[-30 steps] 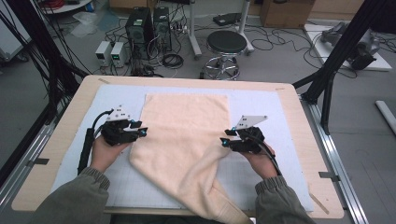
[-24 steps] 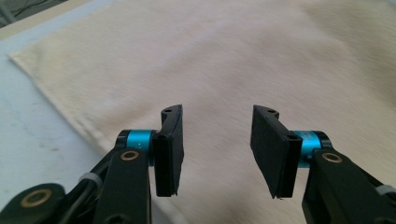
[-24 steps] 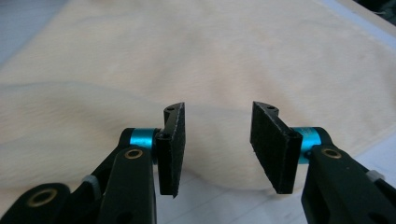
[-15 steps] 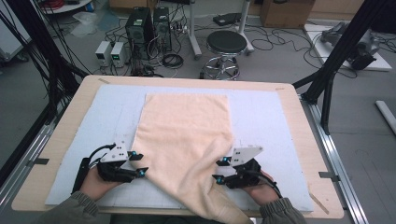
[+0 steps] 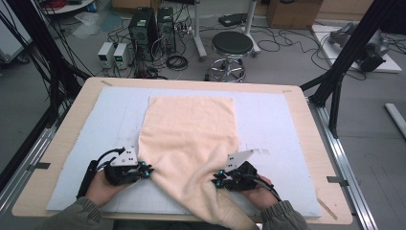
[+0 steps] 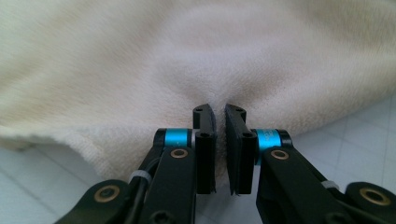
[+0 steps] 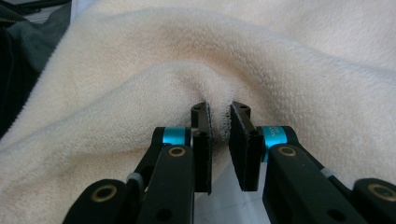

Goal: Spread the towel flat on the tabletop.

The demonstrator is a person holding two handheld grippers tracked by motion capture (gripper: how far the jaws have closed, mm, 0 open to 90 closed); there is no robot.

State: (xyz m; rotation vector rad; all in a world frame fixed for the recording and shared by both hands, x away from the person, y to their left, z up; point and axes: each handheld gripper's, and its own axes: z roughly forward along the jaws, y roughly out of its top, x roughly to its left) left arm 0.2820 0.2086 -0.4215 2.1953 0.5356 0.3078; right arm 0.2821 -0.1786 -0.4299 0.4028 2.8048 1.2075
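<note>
Lying on the pale blue mat (image 5: 287,124) of the wooden table (image 5: 62,143), a cream towel (image 5: 191,129) is spread flat at its far end, while its near part is drawn in to a narrow tail that hangs over the table's near edge between the person's sleeves. The left gripper (image 5: 146,171) is held low at the towel's left edge, and in the left gripper view its jaws, which have just been closing, are seen narrowed to a slim gap with a pinch of the towel's edge (image 6: 215,95) caught at their tips. The right gripper (image 5: 218,181) is placed at the towel's right edge, near the tail. In the right gripper view its jaws, likewise just closing, are seen clamped on a fold of the towel's hem (image 7: 219,116), the fabric bunching up above the tips. Both grippers are set on the near half of the mat, well apart, with the towel between them.
</note>
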